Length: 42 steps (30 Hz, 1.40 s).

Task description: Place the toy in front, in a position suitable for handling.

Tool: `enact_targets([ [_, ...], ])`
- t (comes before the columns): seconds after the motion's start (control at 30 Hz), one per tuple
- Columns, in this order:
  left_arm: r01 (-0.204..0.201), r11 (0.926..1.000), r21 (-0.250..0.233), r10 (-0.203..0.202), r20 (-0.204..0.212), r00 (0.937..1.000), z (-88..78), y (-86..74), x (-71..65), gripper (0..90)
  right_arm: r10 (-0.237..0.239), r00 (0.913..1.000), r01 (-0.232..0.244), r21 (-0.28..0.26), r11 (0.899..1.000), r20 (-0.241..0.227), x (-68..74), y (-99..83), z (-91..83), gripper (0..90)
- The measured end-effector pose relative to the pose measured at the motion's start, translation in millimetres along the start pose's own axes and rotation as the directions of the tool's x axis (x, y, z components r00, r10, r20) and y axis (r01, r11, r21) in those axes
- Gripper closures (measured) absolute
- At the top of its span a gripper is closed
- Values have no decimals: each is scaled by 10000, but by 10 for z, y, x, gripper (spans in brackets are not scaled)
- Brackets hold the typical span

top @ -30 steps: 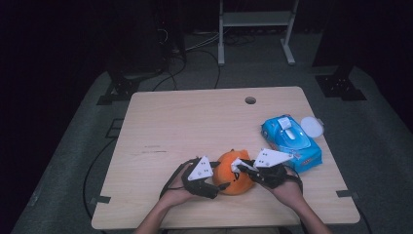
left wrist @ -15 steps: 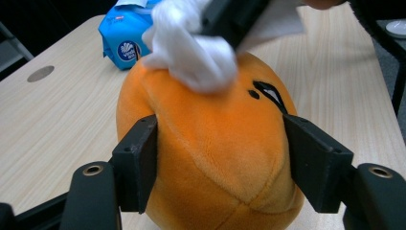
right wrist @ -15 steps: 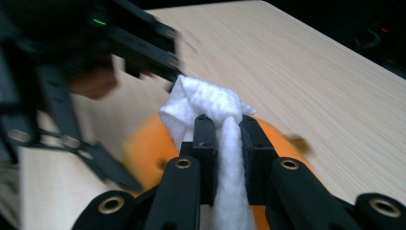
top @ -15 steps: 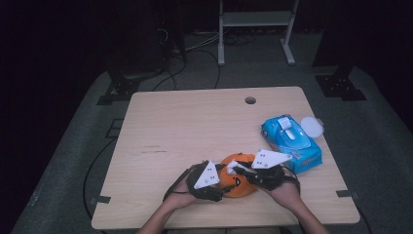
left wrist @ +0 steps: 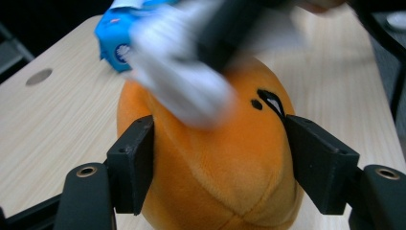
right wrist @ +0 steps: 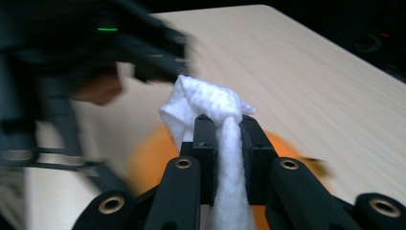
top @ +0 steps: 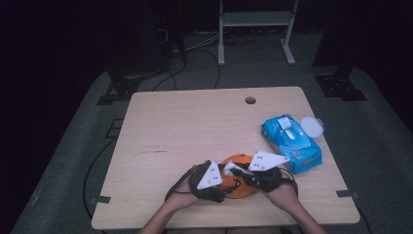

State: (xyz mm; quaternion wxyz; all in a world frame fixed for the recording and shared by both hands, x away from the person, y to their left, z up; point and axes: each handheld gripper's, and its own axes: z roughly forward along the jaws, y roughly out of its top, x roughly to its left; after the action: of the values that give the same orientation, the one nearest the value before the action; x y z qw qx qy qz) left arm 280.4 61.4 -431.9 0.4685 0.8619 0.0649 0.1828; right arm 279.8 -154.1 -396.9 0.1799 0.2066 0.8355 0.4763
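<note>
A: What was the biggest thing in front of the grippers?

B: The wooden table [top: 195, 126], stretching well beyond both of them. Next in size was the blue wipes pack [top: 291, 144], just past the right gripper [top: 231, 169] on its outer side, with a small white lid [top: 311, 126] beyond the pack.

A: And the orange plush toy?

B: The orange plush toy [left wrist: 225, 163] lay on the table near the edge closest to the person, between the two grippers. In the left gripper view it sat between the jaws of the left gripper [left wrist: 220, 167], its black stitched eye near the right-hand jaw.

A: How did that gripper stand?

B: Partly closed, both pads pressed against the toy's flanks. Its jaws had just been closing on the toy and then eased open slightly.

A: And the right one?

B: In its own view the right gripper [right wrist: 225, 143] was nearly closed, pinching a white cloth [right wrist: 206, 103] that bunched above the jaw tips, directly over the toy.
</note>
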Motion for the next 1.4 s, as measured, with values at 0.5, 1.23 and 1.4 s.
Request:
enact_targets([
  [0.5,1549,9879,-119,-1543,406,9872,33,-21,109,264,194,9981,-179,257,9995,-585,2,-89,-44,788],
  [1.23,275,9978,-597,-298,-384,9988,-4,66,65,353,-250,9997,249,-140,9996,-19,17,42,-163,791],
  [1.4,508,9968,-619,-492,269,9984,-4,-27,128,296,-47,10000,47,115,9999,-32,-111,-40,-176,790],
])
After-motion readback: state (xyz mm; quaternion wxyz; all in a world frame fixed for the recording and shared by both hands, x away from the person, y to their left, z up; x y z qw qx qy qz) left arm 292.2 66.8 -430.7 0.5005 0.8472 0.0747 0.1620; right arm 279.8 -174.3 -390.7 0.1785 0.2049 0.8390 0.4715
